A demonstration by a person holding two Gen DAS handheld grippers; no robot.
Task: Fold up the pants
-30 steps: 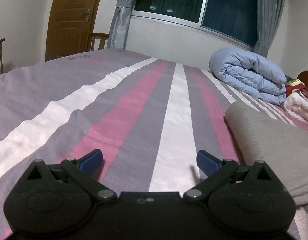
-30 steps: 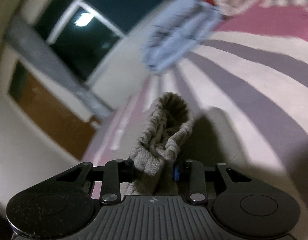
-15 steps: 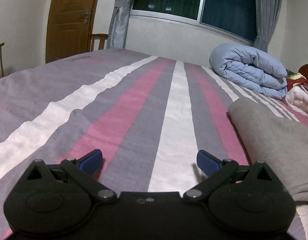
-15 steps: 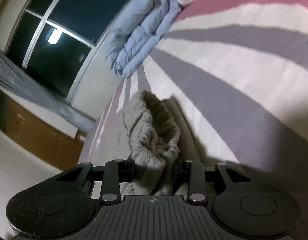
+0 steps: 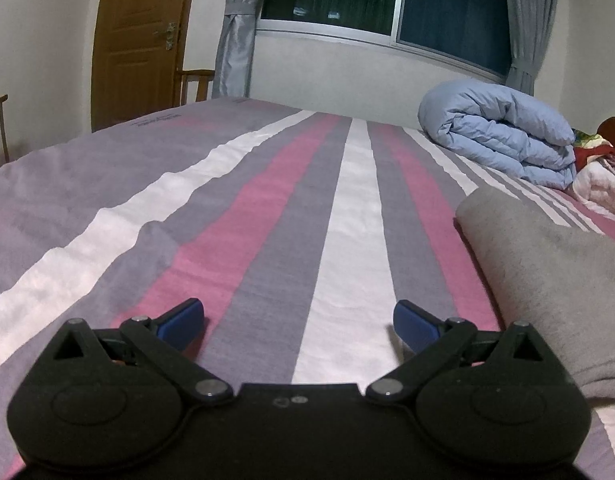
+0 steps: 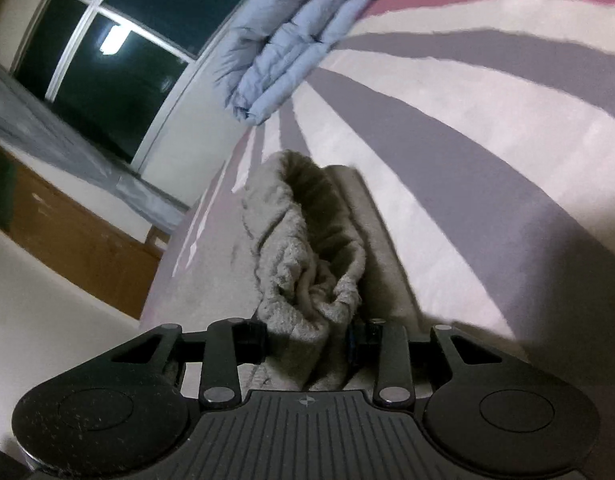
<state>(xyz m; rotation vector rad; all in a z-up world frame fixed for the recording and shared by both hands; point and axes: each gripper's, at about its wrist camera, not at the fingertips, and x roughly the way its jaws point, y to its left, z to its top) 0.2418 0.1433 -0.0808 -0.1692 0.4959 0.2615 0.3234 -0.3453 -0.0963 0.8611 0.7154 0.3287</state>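
The grey pants (image 5: 547, 280) lie folded on the striped bed (image 5: 227, 208), at the right edge of the left wrist view. My left gripper (image 5: 299, 316) hovers low over the sheet just left of them, open wide, with nothing between its blue pads. In the right wrist view a bunched fold of the grey pants (image 6: 303, 248) sticks up between the fingers of my right gripper (image 6: 307, 336). Its jaws are opening, but the pads still press on the cloth. The bunch hangs just over the flat layer of pants beneath it.
A rolled light-blue duvet (image 5: 499, 132) and a pile of pink and red bedding (image 5: 599, 176) sit at the far right of the bed. Beyond the bed are a dark window, grey curtains, a wooden door (image 5: 135, 40) and wooden chairs (image 5: 195, 84).
The right gripper has come down toward the bed with the bunched pants, which now sit close over the lower layer. The left gripper has stayed in place, open.
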